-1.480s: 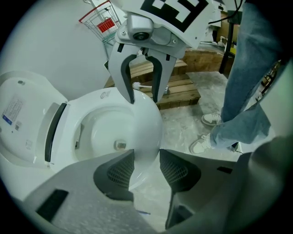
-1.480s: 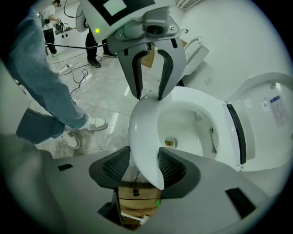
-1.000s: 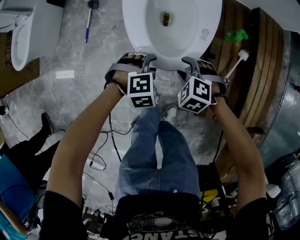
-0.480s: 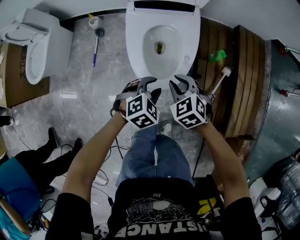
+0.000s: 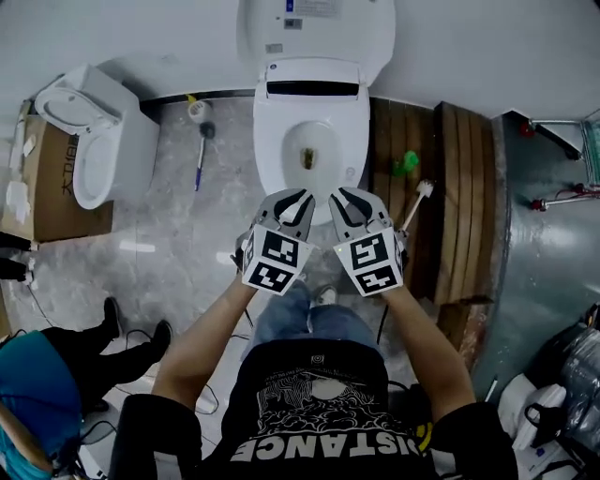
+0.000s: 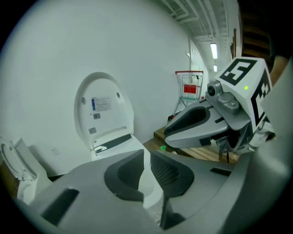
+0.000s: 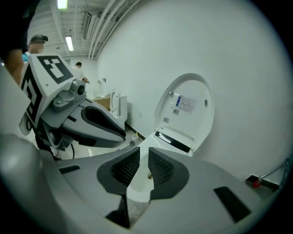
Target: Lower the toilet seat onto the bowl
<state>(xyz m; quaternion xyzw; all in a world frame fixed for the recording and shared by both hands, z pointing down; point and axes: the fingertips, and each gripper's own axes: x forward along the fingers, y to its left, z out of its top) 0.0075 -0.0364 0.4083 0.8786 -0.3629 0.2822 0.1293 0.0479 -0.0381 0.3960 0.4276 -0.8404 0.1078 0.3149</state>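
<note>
Left gripper: jaws have just been closing and are now down to a narrow slit, with nothing between them. Right gripper: the same, a thin gap and nothing held.

You hold both out in front of you, side by side and near each other, tips angled down toward the front of the bowl. Neither touches it. Your forearms run roughly parallel, and the marker cubes face up at your head.

The toilet seat lies flat on the bowl. The lid stands upright against the wall.

Counts:
- Two grippers.
- Two toilets: the one in front of you, and a second toilet to your left beside a cardboard box.
- Two brushes: a brush with a blue handle on the floor at left, and a white-headed brush against the wooden platform at right.
- One green object on that platform.

By view:
- Only the head view shows both brushes and a seated person's legs at lower left.
- Only the left gripper view shows a red shopping cart down the room.
- Only the right gripper view shows people standing far off.
</note>
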